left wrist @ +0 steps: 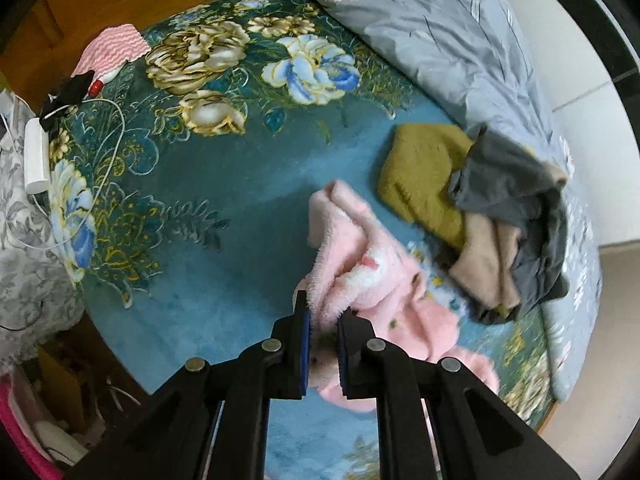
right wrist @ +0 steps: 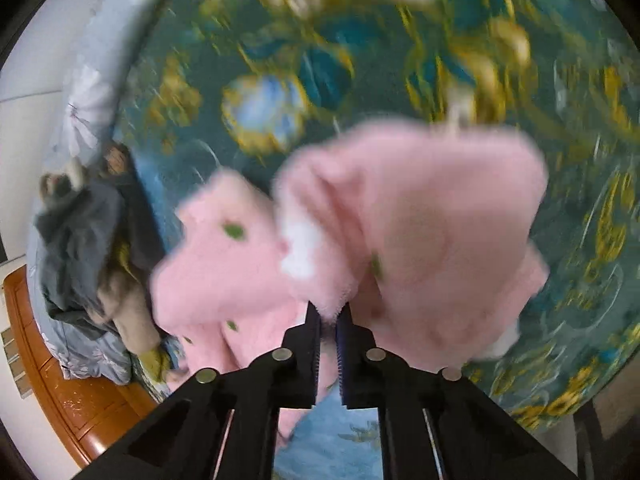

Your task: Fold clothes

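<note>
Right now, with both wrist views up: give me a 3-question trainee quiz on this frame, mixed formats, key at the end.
1. True or false: the left gripper has its jaws closed on an edge of the pink fleece garment.
2. Multiple choice: in the left wrist view, which item lies on top of the pile of other clothes?
A. the olive-green garment
B. the dark grey garment
C. the beige garment
3. Fill in: the right gripper is shut on the ____ garment.

Key: 1 true; 2 B; 3 pink fleece.
</note>
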Motion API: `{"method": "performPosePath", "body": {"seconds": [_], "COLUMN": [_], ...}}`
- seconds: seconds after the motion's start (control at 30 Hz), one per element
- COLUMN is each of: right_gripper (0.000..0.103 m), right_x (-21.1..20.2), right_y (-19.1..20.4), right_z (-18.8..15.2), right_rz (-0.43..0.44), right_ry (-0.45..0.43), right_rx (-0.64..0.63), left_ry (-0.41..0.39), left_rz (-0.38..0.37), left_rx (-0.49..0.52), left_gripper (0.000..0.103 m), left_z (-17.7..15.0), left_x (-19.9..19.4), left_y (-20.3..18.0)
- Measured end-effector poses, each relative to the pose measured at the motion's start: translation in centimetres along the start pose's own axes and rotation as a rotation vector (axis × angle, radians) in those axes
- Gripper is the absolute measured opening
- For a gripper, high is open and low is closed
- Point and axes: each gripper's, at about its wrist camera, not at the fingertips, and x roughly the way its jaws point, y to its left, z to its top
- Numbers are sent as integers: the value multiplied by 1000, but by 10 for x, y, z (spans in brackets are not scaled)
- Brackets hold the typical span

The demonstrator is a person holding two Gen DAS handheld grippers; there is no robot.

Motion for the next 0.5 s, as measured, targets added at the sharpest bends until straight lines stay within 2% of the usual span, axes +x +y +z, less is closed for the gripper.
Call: {"method": "performPosePath", "body": {"seconds": [0.13,0.2,0.23,0.3,0.33,0.4,0.47,0.5], "right_gripper": [3,3,3,4,7,7,14,23], "right_x": [-66,-101,-111,-99,-91,-71,-55,-56], "right_y": [38,59,67,77,80,72,63,57], "right_z": [30,45,51,57,59,53,46,41], "right_rz": [21,27,23,-18,-30,-9,12,12], "right_ry": [-177,-271,-294,-251,-220,-150,-108,-129], "right_rx": [-77,-121,-144,-191,-209,-211,-206,-196], "left_ry": [-70,-76,-67,-30,1,57,87,98], "left_rz": [-141,-153,-132,-60,-32,11,3,4], "left_rx": [-85,-77,-60,-20,-13,-6,-36,-46], "left_gripper": [10,11,11,11,11,11,11,11], "left_z": [28,36,37,33,29,21,15,13], "left_x": [-23,-27,-25,-10,0,18,29,34], "left_y": [-13,-19,-21,-23,-21,-15,-8,-6]}}
